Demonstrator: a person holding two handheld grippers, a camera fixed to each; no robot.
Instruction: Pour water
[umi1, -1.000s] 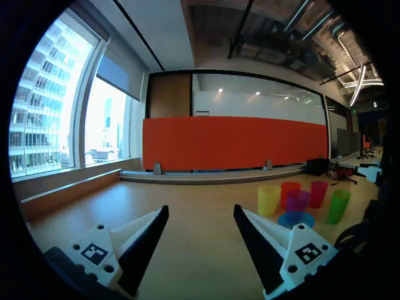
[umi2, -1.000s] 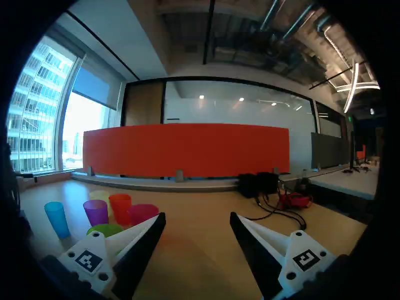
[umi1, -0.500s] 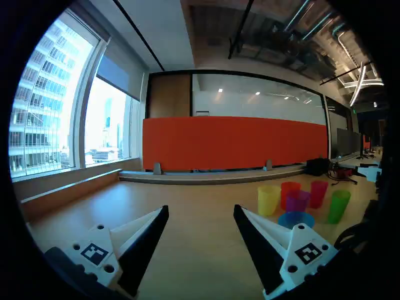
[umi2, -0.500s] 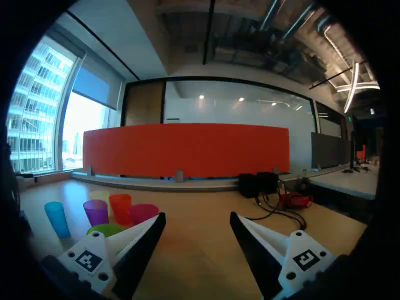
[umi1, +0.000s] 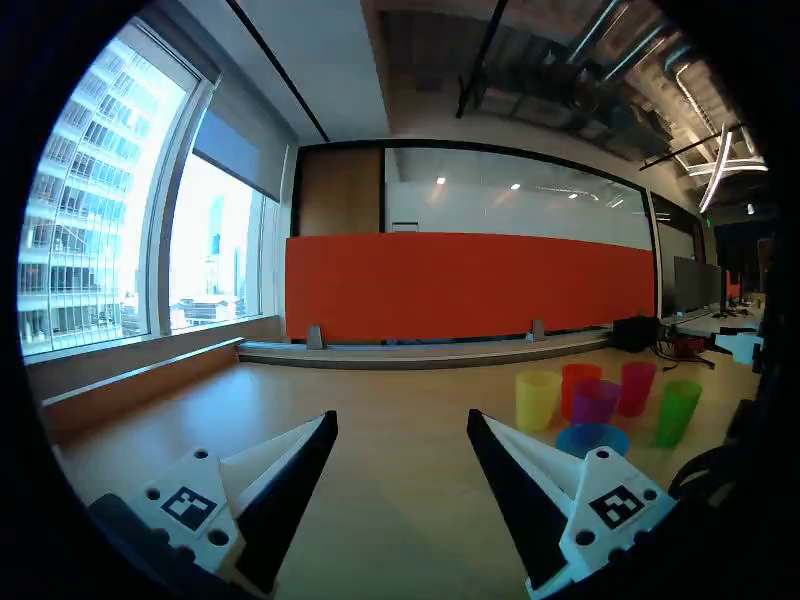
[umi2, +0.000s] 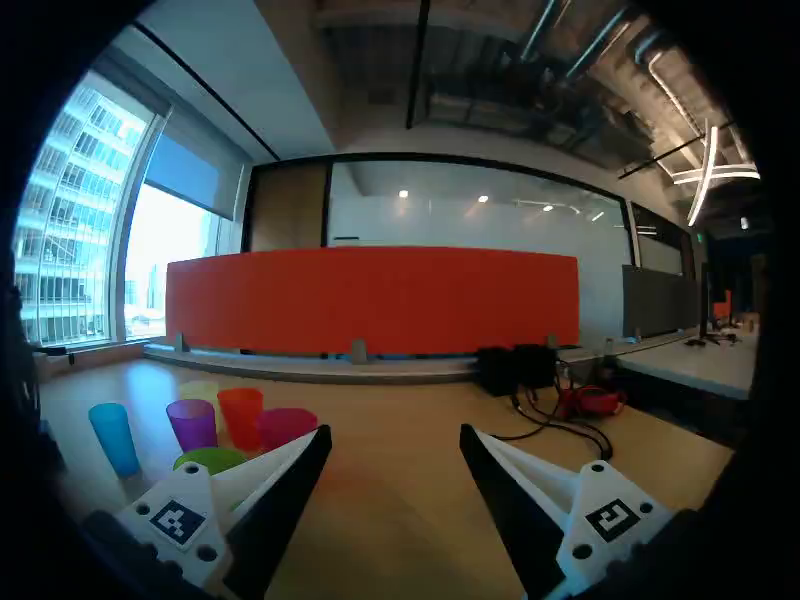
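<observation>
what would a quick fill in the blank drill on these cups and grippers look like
1. In the left gripper view, the leftmost cup is coloured ____.
2. In the right gripper view, the outermost cup, left of the purple cup, is coloured ____.
3. The left gripper and the right gripper each have their jaws ____, with nothing between them.

Missing words: yellow; blue; open.

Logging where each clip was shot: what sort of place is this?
Probably an open-plan office: a long wooden desk with an orange divider screen, tall windows onto high-rise towers, and exposed ceiling pipes.
</observation>
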